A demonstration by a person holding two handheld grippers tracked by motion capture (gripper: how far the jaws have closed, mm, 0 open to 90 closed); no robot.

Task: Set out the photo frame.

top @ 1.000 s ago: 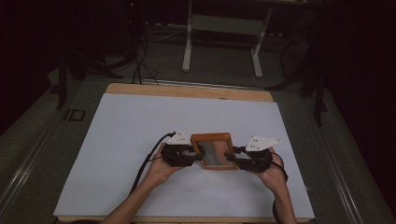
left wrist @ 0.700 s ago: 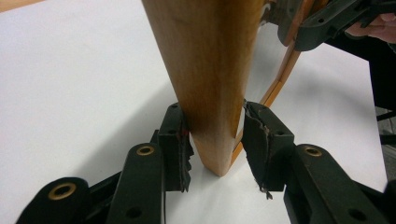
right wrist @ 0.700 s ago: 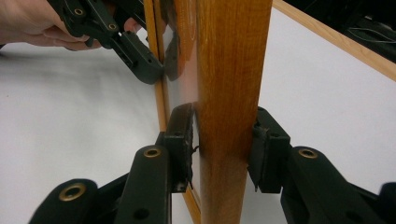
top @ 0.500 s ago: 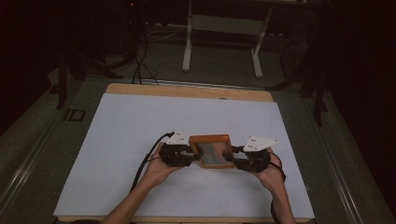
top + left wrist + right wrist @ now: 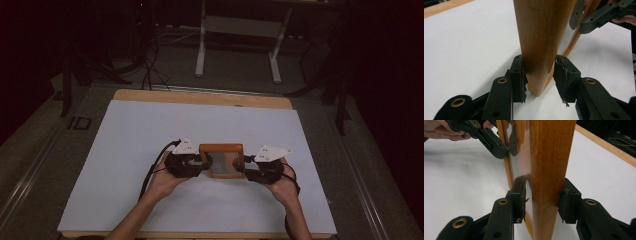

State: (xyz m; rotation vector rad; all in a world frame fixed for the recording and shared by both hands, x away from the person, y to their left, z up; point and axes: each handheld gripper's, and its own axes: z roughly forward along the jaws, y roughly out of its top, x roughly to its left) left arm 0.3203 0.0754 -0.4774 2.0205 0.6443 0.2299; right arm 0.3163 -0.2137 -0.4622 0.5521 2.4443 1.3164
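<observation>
a rectangular wooden picture frame with a glass pane [image 5: 222, 161] stands on the white sheet covering the table [image 5: 150, 130], near the person's edge and about midway across, carried between two tools so that neither side can swing or tip. the left gripper [image 5: 199, 161] takes the frame's left upright and the right gripper [image 5: 242, 169] takes the right one, each coming in from its own side, which seems meant to keep the frame level and square while it is set down or lifted. in the left gripper view one pad lies against the wood while the other stands a little off the edge, so the hold there looks loose rather than firm; in the right gripper view both pads sit against the upright, clamped on it. the left hand [image 5: 167, 177] and the right hand [image 5: 280, 182] sit low over the sheet, forearms converging from the near edge, grippers pointing inward toward each other.
</observation>
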